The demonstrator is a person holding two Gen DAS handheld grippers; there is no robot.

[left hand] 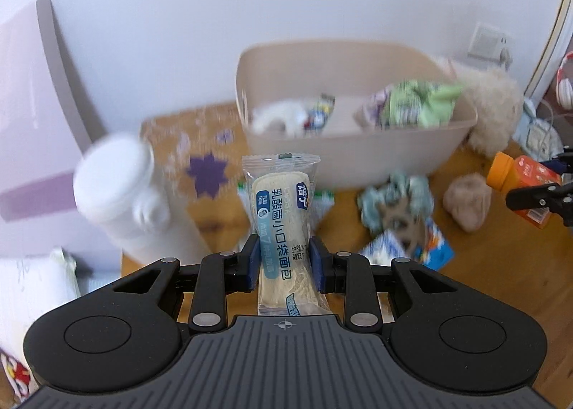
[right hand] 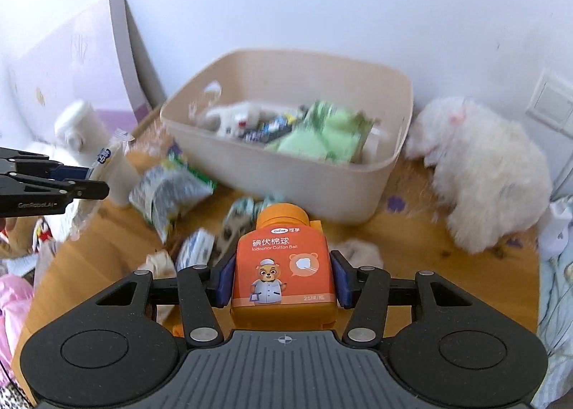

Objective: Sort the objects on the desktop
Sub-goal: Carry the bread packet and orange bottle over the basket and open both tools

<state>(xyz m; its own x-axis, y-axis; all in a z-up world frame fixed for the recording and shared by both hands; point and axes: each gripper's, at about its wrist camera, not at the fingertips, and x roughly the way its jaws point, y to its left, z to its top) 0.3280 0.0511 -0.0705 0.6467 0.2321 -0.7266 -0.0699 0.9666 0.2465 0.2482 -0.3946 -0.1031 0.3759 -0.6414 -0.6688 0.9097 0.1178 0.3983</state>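
Observation:
My left gripper [left hand: 283, 260] is shut on a wrapped bread packet [left hand: 283, 226] with blue print, held above the wooden desk. My right gripper [right hand: 281, 278] is shut on an orange iodophor cotton ball bottle [right hand: 283, 273], also held above the desk. A beige bin [left hand: 358, 154] stands at the back of the desk and holds green packets [right hand: 322, 136] and a white item [right hand: 232, 115]. In the right wrist view the left gripper [right hand: 96, 179] with its bread packet [right hand: 107, 158] shows at the left. The bottle also shows in the left wrist view [left hand: 523, 179].
A white canister [left hand: 118, 187] stands left. Loose on the desk lie a blue-white packet [left hand: 408, 248], a blue scrunchie [left hand: 394, 197], a tan lump [left hand: 469, 201] and a green-edged packet [right hand: 168, 187]. A white plush toy [right hand: 483, 172] sits right of the bin [right hand: 286, 172].

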